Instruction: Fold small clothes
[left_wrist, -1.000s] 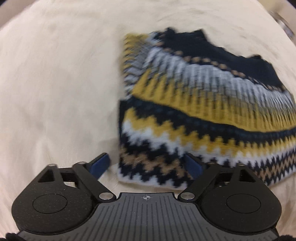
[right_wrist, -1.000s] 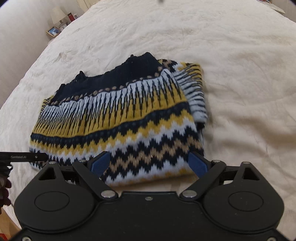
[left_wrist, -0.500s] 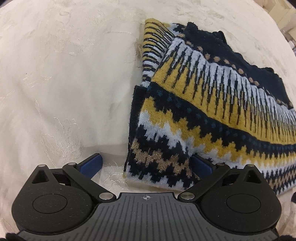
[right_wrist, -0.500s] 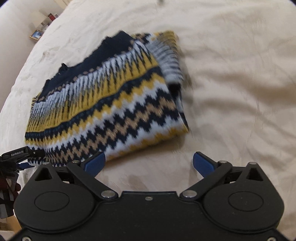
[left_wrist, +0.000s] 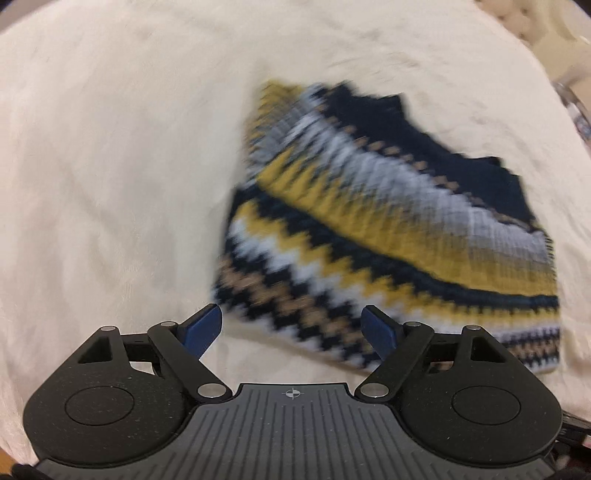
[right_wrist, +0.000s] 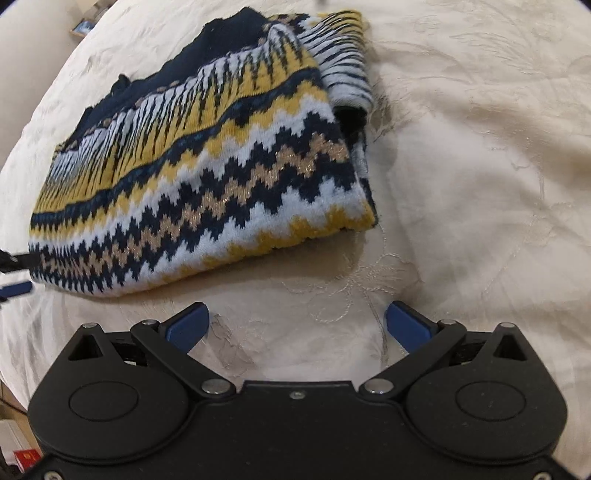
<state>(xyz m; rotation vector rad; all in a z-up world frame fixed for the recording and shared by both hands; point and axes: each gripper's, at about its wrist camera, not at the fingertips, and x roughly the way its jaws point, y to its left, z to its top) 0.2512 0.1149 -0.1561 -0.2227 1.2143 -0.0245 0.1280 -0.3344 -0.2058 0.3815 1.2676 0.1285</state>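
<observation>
A folded knit sweater (right_wrist: 207, 166) with navy, yellow, white and tan zigzag bands lies flat on the cream bedspread (right_wrist: 480, 184). In the left wrist view the sweater (left_wrist: 388, 240) is blurred and sits ahead and to the right. My left gripper (left_wrist: 293, 328) is open and empty, just short of the sweater's near hem. My right gripper (right_wrist: 297, 325) is open and empty, over bare bedspread in front of the sweater's near right corner. A blue fingertip of the left gripper (right_wrist: 14, 288) shows at the left edge of the right wrist view.
The cream bedspread (left_wrist: 110, 184) spreads wide to the left of the sweater in the left wrist view. A framed picture (right_wrist: 83, 27) stands beyond the bed's far left edge. A red item (right_wrist: 26, 458) lies on the floor at lower left.
Both grippers have drawn back from the sweater's hem and stay open. The sweater stays folded on the bed. The left view is blurred by motion.
</observation>
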